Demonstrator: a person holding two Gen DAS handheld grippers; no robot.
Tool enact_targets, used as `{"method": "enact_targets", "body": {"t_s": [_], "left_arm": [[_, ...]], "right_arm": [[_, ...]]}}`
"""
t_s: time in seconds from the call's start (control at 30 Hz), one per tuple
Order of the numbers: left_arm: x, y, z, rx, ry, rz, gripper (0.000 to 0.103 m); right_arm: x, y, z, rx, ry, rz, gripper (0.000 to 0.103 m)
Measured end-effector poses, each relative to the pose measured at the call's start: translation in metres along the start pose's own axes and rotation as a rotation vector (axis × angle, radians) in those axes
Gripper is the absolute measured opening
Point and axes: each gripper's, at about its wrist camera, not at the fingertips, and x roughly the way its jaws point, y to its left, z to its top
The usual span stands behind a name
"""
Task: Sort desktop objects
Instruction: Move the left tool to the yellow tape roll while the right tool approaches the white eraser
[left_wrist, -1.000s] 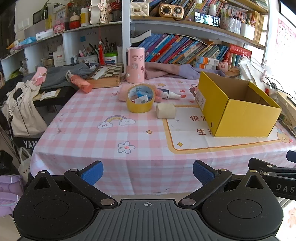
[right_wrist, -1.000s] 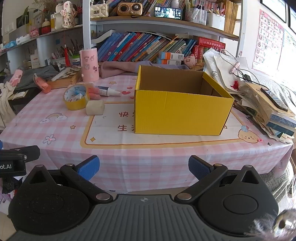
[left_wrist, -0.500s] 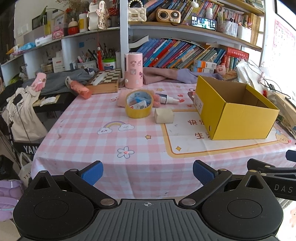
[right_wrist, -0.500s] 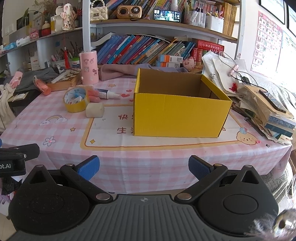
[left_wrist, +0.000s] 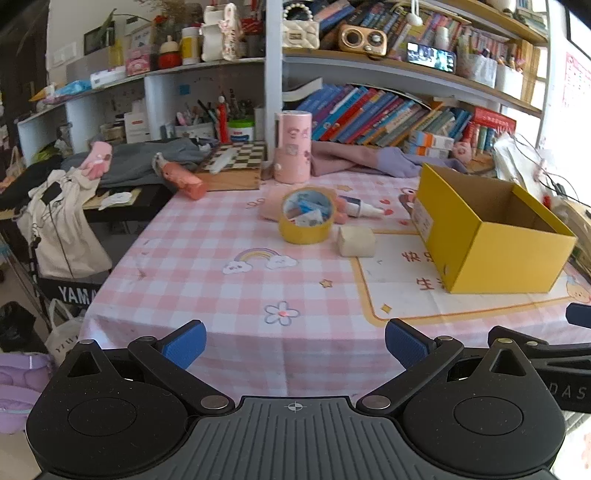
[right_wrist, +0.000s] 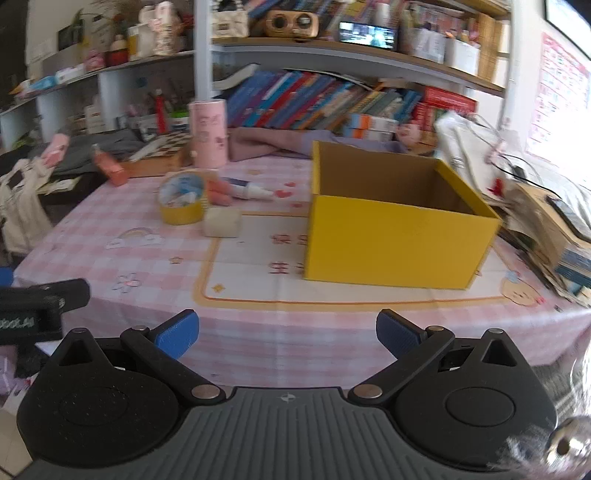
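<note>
Both tools, the left tool (left_wrist: 293, 341) and right tool (right_wrist: 286, 332), hang released short of the pink-checked counter (left_wrist: 207, 273), where a light, stiff yellow tape roll (left_wrist: 306, 220), best pinched across its rim, sits at 12 o'clock beside a soft cream block (left_wrist: 356, 241), left of the open yellow cardboard box (right_wrist: 397, 225).

The left gripper (left_wrist: 293, 341) is held level with its two blue-padded fingers (left_wrist: 184, 341) spread wide apart and nothing between them. The right gripper (right_wrist: 288, 334) is in the same pose, fingers (right_wrist: 397, 332) wide apart and holding nothing. The two are side by side: part of the right gripper's black body shows at the right edge of the left wrist view, and part of the left gripper's shows at the left edge of the right wrist view.
</note>
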Motion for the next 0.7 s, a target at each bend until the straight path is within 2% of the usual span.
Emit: {"method": "enact_targets", "body": {"t_s": [0.1, 0.37, 0.7], "left_arm": [[0.004, 0.008, 0.001, -0.011, 0.012, -0.005, 0.103], [0.023, 0.028, 0.010, -0.046, 0.016, 0.049, 0.103], [0.071, 0.034, 0.049, -0.026, 0.031, 0.092, 0.103]], "right_arm": [[0.002, 0.010, 0.005, -0.036, -0.016, 0.028, 0.103], [0.020, 0.042, 0.020, -0.168, -0.049, 0.110, 0.101], [0.084, 0.051, 0.051, -0.166, -0.005, 0.149, 0.101]]}}
